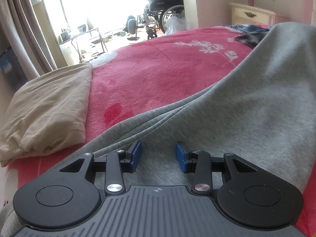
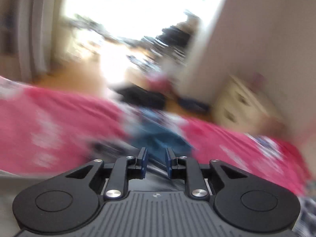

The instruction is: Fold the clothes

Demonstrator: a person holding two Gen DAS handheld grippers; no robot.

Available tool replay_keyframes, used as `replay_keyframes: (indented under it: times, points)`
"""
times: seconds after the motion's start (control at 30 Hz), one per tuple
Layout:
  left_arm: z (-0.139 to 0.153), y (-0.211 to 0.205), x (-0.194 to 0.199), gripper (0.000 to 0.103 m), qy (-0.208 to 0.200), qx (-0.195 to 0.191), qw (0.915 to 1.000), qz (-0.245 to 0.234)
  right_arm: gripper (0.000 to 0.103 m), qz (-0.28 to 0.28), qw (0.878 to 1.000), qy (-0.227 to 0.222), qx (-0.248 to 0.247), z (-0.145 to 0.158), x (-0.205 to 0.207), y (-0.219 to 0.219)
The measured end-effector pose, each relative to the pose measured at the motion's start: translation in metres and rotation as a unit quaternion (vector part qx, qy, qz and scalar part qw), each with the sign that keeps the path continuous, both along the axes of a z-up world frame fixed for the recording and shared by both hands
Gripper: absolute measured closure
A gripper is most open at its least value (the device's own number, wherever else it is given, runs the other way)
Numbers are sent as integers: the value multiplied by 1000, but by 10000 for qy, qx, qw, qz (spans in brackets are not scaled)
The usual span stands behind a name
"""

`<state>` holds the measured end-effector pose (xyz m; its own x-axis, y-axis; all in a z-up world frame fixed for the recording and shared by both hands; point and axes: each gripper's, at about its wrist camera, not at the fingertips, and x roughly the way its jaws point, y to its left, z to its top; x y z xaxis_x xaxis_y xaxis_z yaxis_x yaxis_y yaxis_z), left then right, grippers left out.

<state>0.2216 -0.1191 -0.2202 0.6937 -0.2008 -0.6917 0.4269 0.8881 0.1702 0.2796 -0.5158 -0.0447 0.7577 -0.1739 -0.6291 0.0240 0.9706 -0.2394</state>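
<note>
Grey garment (image 1: 246, 102) lies on the bed under and ahead of the left tool (image 1: 159, 156), its long run going from the near left up to the far right, where it leaves the frame; near end is hidden under the tool body. Stitched folded edge faces left toward the red blanket (image 1: 158, 69). Left tool spread, blue pads (image 1: 137, 156) resting on or just over the grey cloth, with cloth between them but no pinch visible. Just left of it, a folded beige garment (image 1: 45, 108) on the bed corner, its near edge hidden behind the tool. Farther off, dark blue clothes (image 1: 250, 33) at the blanket's far side, partly behind the grey fabric. Beyond, a cream nightstand (image 1: 250, 13) and a wheelchair (image 1: 165, 9) in glare.

Right view heavily motion-blurred. Right tool (image 2: 156, 163) jaws slightly apart, nothing clearly gripped; a dark streaked cloth sits under them, contact unclear. A blue heap (image 2: 158, 136) just ahead on the blanket, too smeared to make out.
</note>
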Motion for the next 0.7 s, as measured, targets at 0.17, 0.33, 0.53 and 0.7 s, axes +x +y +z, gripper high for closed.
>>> replay_keyframes:
  times: [0.17,0.33,0.53,0.7]
  points:
    - [-3,3,-2,64,-66,-106,9999,0,82,1968,9768,739,417,-22,24,130]
    - [-5,7,-7,63,-175,-223,9996,20,85,2654,9542,1342,309,-86,30,215]
    - [-6,11,-6,62,-161,-335,9993,17,85,2677,9438,1935,77,-131,3,215]
    - [-8,14,-5,61,-136,-432,9990,22,85,2878,9383,1918,-16,-126,-4,213]
